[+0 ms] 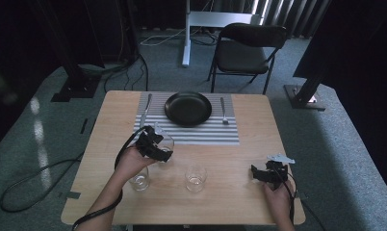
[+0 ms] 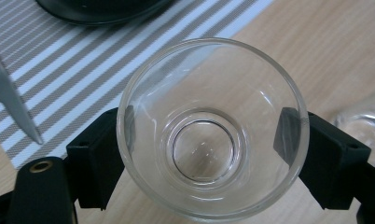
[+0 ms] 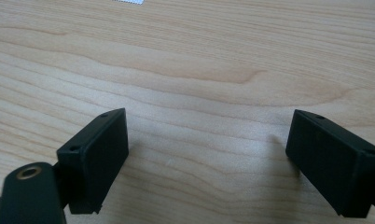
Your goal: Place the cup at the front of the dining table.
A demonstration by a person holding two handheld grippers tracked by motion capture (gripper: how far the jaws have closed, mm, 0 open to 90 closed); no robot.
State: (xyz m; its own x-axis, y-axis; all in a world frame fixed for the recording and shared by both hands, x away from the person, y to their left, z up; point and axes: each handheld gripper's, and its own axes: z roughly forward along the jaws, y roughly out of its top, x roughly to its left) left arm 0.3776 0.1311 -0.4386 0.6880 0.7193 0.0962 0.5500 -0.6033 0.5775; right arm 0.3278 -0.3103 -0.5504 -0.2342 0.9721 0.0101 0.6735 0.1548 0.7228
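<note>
The left gripper point(image 2: 209, 154) clamps a clear glass point(image 2: 212, 128) at the striped placemat point(image 1: 211, 132) edge. The left gripper view shows a knife point(image 2: 10, 95) and black plate point(image 2: 101, 9). The right gripper point(image 3: 206, 163) rests spread wide over bare wooden table point(image 3: 185, 60). The high view adds two more glasses point(image 1: 195, 179), a chair point(image 1: 249, 48) and grey carpet point(image 1: 326, 144). No writing is legible.

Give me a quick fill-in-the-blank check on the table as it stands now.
1. The left hand-held gripper is shut on a ___.
2. The black plate sits on a striped ___.
3. The right hand-held gripper is ___, above bare wood.
4. The fork lies ___ of the plate.

Missing: glass; placemat; open; right
</note>
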